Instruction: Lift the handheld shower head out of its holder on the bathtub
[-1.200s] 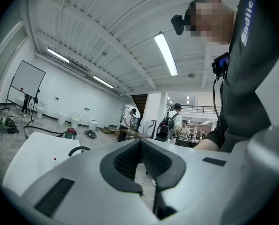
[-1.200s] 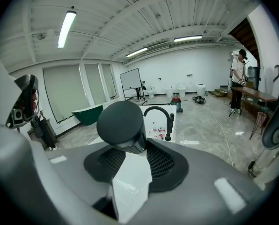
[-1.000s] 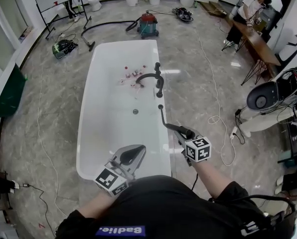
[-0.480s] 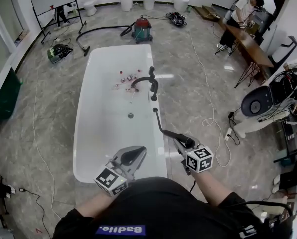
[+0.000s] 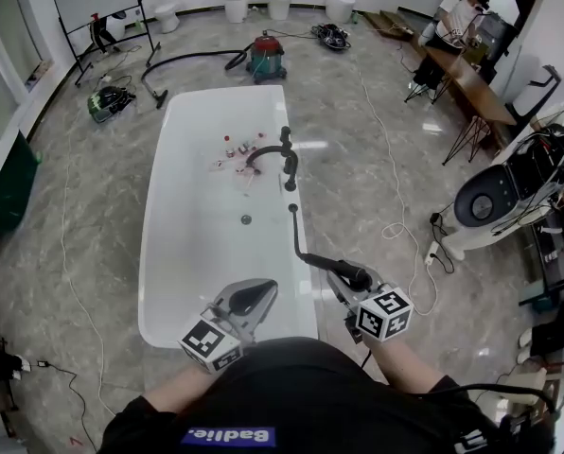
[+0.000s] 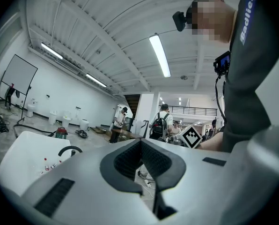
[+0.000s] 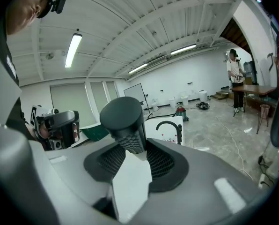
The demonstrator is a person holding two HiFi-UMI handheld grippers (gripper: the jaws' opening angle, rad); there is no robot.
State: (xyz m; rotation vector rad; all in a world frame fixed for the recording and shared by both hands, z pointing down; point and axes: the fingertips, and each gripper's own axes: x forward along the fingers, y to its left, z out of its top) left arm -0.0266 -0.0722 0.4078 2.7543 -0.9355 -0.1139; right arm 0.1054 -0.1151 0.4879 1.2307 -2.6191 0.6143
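Observation:
The black handheld shower head [image 5: 350, 272] is lifted clear of its small black holder [image 5: 292, 208] on the right rim of the white bathtub [image 5: 183, 206]. My right gripper [image 5: 343, 278] is shut on its handle. A thin black hose [image 5: 298, 239] runs from the holder up to it. In the right gripper view the ribbed black handle [image 7: 124, 118] stands between the two pads of the right gripper [image 7: 132, 146]. The black faucet [image 5: 284, 155] arches over the tub farther back. My left gripper [image 5: 254, 292] hovers over the tub's near end, its jaws together on nothing, as the left gripper [image 6: 140, 143] also shows in its own view.
Small bottles [image 5: 244, 145] lie in the tub near the faucet. A red vacuum [image 5: 266, 57] with its hose stands behind the tub. Cables cross the marble floor on both sides. A white machine [image 5: 495, 201] stands at the right, and a person sits at a table [image 5: 467, 69] far right.
My right gripper has risen and come back toward me with the shower head, drawing the hose out from the holder. The left gripper has stayed put.

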